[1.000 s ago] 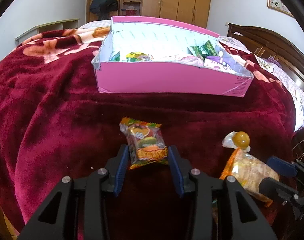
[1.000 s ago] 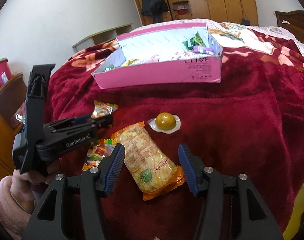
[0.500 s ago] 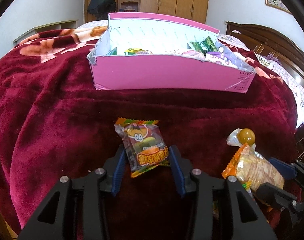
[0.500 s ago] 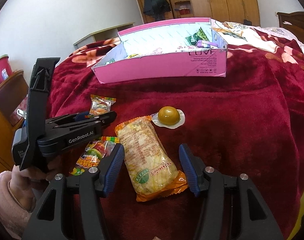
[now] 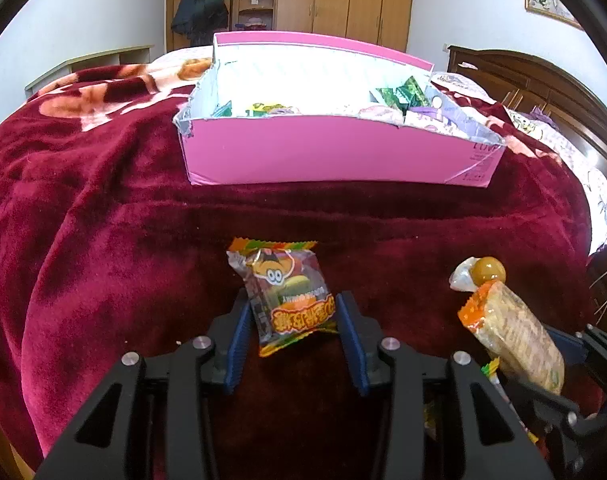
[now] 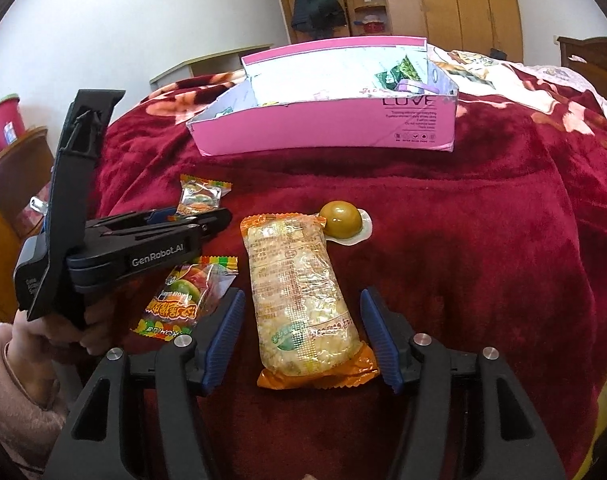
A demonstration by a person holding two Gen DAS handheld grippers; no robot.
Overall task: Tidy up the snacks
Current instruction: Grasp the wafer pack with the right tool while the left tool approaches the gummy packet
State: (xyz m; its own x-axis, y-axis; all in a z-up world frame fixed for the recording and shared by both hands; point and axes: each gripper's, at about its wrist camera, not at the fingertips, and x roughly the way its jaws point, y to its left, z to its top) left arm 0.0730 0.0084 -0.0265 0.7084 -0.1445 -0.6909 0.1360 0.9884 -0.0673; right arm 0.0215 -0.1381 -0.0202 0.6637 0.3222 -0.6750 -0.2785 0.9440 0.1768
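A pink snack box (image 5: 335, 156) stands on the red blanket, with several packets inside; it also shows in the right wrist view (image 6: 327, 128). My left gripper (image 5: 293, 334) is open, its blue pads on either side of an orange candy packet (image 5: 285, 300) lying on the blanket. My right gripper (image 6: 301, 334) is open around a long yellow cracker packet (image 6: 299, 292). A sealed braised egg (image 6: 343, 224) lies just beyond the cracker packet. A second candy packet (image 6: 183, 300) lies left of my right gripper, below the left gripper's body.
The red blanket (image 5: 103, 240) covers a bed that drops off at the left and right. A wooden headboard (image 5: 543, 80) is at far right, wardrobes (image 5: 343, 0) behind. A red bin (image 6: 3, 124) stands at far left.
Both grippers have come lower and closer to the blanket. The candy packet now sits deeper between the left pads, and the cracker packet deeper between the right pads.
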